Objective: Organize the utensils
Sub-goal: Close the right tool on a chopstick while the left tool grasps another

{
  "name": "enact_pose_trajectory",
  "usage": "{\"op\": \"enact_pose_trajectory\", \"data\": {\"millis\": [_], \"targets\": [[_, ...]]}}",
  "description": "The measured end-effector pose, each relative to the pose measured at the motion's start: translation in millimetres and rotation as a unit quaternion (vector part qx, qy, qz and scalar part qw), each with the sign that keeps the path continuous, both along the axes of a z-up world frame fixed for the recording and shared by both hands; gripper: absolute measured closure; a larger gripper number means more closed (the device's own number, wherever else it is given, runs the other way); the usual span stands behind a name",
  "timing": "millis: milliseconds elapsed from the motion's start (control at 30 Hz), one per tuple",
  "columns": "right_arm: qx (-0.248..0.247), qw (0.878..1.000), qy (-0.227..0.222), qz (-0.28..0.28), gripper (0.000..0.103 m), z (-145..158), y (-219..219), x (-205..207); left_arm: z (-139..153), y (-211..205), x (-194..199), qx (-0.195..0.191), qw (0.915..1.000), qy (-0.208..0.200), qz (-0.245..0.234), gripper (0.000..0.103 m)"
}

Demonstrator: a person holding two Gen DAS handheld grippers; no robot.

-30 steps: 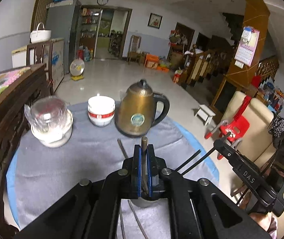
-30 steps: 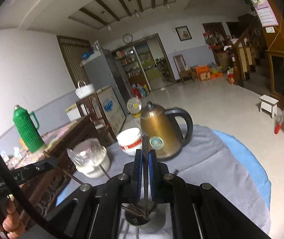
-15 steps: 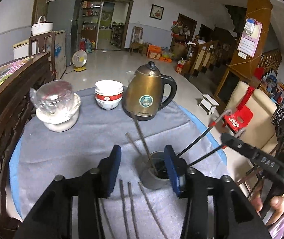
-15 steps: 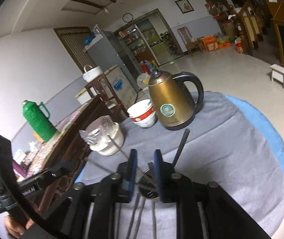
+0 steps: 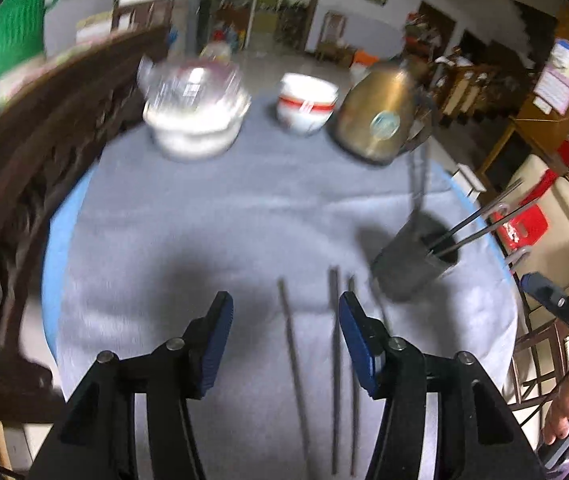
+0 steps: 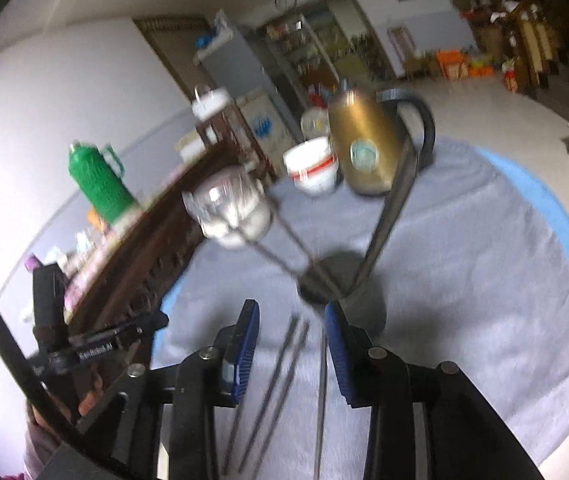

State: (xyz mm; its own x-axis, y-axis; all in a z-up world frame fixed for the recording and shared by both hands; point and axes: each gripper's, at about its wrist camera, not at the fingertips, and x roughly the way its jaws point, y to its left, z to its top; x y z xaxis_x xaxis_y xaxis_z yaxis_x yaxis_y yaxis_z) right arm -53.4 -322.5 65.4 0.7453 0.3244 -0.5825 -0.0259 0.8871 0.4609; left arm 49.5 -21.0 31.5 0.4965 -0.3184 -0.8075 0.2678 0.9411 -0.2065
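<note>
While the round tabletop (image 5: 212,216) under its grey cloth takes up most of what I can see, the work at hand is small: gathering loose chopsticks into a holder. At the far side stand a brass-coloured electric kettle (image 5: 380,116), a white bowl wrapped in clear plastic (image 5: 192,120) and a stack of red-banded bowls (image 5: 306,102), all well apart from the action. Nearer sits the dark cylindrical holder (image 5: 412,260), with several sticks already leaning out of it at different angles. On the cloth just beside it lie the remaining chopsticks (image 5: 334,356), roughly parallel and running toward the person. The left tool (image 5: 282,342) has just been opening and now stands spread, with two of those sticks lying on the cloth between its blue pads, though nothing is pinched. The right tool (image 6: 290,354) has likewise been opening; its jaws are apart above the same group of sticks, and it holds nothing. I judge the step to be the reach for the next pair. What follows calls for lowering one tool until its pads straddle a single stick, closing firmly, then lifting and tipping it upright over the holder's mouth without knocking those inside.
</note>
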Motion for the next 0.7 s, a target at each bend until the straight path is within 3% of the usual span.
{"op": "enact_pose_trajectory", "data": {"millis": [267,467,600,700], "targets": [[-0.010,0.994,0.111,0.015,0.068,-76,24,35,-59,5,27,-0.025,0.9944,0.102,0.014,0.047],[-0.041,0.986,0.162,0.013,0.076,-113,42,62,-76,-11,50,-0.028,0.9906,0.134,0.011,0.047],[-0.058,0.983,0.176,0.006,0.077,-126,49,73,-87,-26,67,-0.011,0.9892,0.146,0.010,0.047],[-0.064,0.981,0.184,0.003,0.077,-131,52,78,-97,-36,76,0.000,0.9877,0.156,0.007,0.054]]}}
